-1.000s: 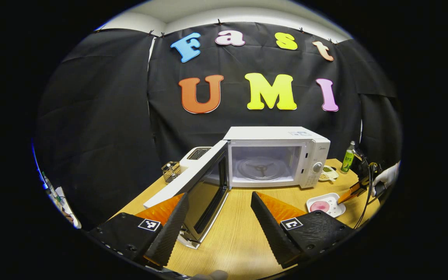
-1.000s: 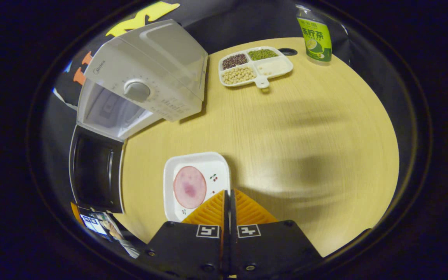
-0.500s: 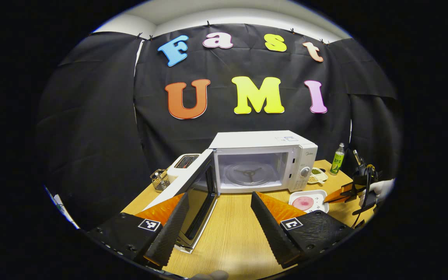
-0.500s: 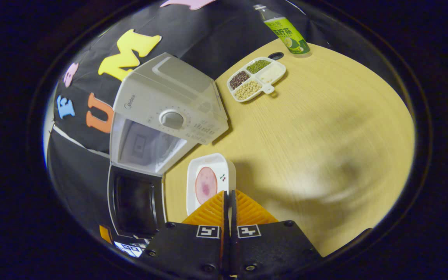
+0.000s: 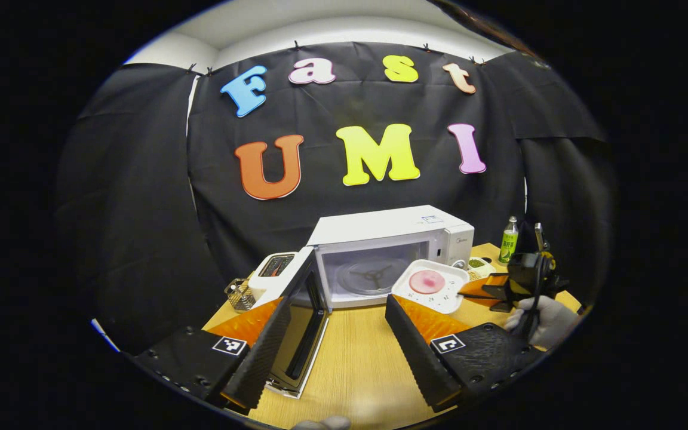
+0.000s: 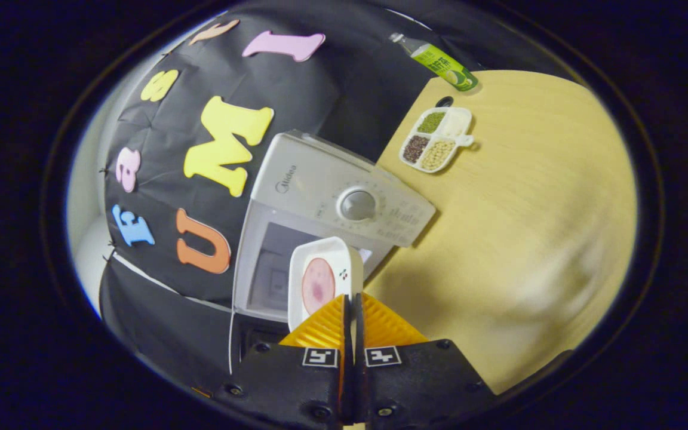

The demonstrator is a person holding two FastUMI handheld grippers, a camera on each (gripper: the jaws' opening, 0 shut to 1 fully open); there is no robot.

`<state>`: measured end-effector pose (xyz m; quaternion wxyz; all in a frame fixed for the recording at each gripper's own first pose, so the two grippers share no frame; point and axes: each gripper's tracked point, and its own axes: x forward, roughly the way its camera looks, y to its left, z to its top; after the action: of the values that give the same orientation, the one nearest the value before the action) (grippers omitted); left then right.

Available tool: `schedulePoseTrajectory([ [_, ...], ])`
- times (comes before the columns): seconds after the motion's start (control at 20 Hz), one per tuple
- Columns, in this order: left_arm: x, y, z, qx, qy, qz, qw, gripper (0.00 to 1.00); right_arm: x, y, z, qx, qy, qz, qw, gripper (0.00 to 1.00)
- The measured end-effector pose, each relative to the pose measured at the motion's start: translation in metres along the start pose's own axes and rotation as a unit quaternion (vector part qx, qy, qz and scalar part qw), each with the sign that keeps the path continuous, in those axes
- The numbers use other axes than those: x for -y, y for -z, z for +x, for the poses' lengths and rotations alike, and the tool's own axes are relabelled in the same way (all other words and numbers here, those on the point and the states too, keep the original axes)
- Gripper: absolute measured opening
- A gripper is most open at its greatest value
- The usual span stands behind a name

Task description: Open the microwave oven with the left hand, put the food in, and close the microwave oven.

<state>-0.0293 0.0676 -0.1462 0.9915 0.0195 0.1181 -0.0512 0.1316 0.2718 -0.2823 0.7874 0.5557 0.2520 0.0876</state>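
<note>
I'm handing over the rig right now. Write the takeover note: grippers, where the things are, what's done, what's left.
Left gripper: open, holding nothing, in front of the open microwave door.
Right gripper: shut on the rim of the white plate with the ham slice, held in the air at the mouth of the microwave.
Done: door open, plate lifted off the table.
Left: set the plate on the turntable, release, withdraw, close the door with the left gripper.
</note>
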Motion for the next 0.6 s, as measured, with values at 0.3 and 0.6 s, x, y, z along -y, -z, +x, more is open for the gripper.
schedulePoseTrajectory([
  [0.3, -0.008, 0.013, -0.010, -0.006, 0.011, 0.010, 1.000, 0.96, -0.037, 0.035, 0.050, 0.084, -0.023, 0.078, 0.993, 0.03],
  [0.6, -0.021, 0.040, -0.008, -0.026, 0.006, 0.011, 1.000, 0.96, -0.025, 0.037, 0.119, 0.132, 0.005, 0.115, 0.985, 0.04],
])
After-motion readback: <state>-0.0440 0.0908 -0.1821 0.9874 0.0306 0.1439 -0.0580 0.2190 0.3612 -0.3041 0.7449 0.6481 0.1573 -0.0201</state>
